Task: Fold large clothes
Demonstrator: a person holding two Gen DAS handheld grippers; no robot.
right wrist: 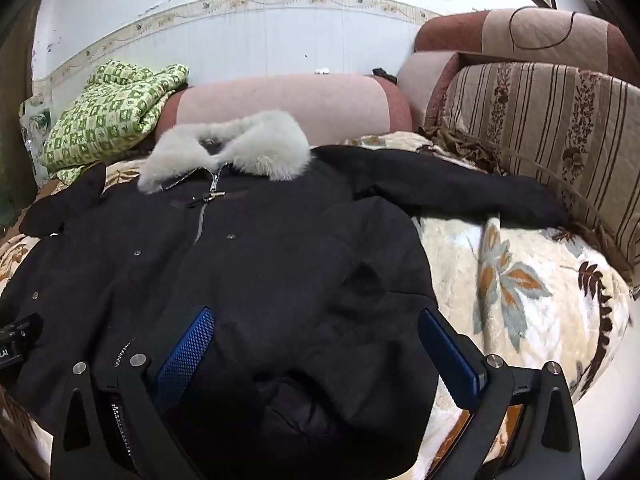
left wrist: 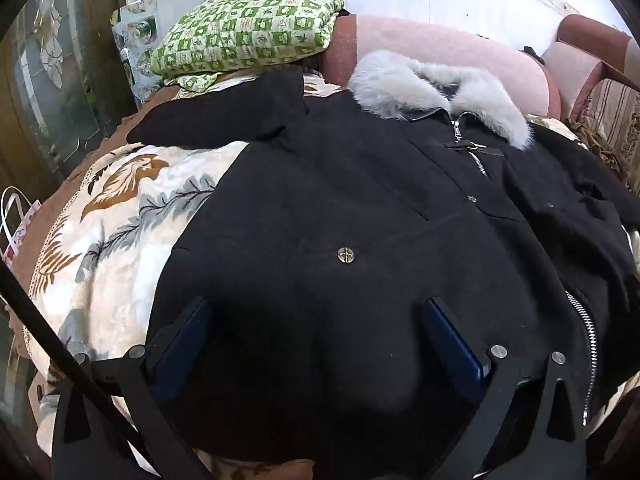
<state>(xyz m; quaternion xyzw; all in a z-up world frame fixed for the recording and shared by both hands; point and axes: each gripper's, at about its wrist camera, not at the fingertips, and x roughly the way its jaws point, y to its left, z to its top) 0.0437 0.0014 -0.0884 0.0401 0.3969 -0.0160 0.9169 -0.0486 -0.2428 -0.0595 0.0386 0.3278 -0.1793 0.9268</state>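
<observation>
A large black coat (left wrist: 360, 208) with a grey fur collar (left wrist: 424, 88) and a silver zip lies face up on a floral blanket (left wrist: 112, 216). It also shows in the right wrist view (right wrist: 240, 256), collar (right wrist: 240, 140) at the far end. One sleeve (left wrist: 208, 120) stretches left; the other sleeve (right wrist: 460, 188) stretches right. My left gripper (left wrist: 316, 320) is open, hovering over the coat's lower left part. My right gripper (right wrist: 316, 328) is open over the coat's lower right part. Neither holds anything.
A green patterned quilt (left wrist: 248, 28) is piled at the far left, also in the right wrist view (right wrist: 108, 112). A pink bolster (right wrist: 288, 104) lies behind the collar. A striped cushion (right wrist: 552, 136) stands at the right. A bag (left wrist: 16, 224) sits at the left edge.
</observation>
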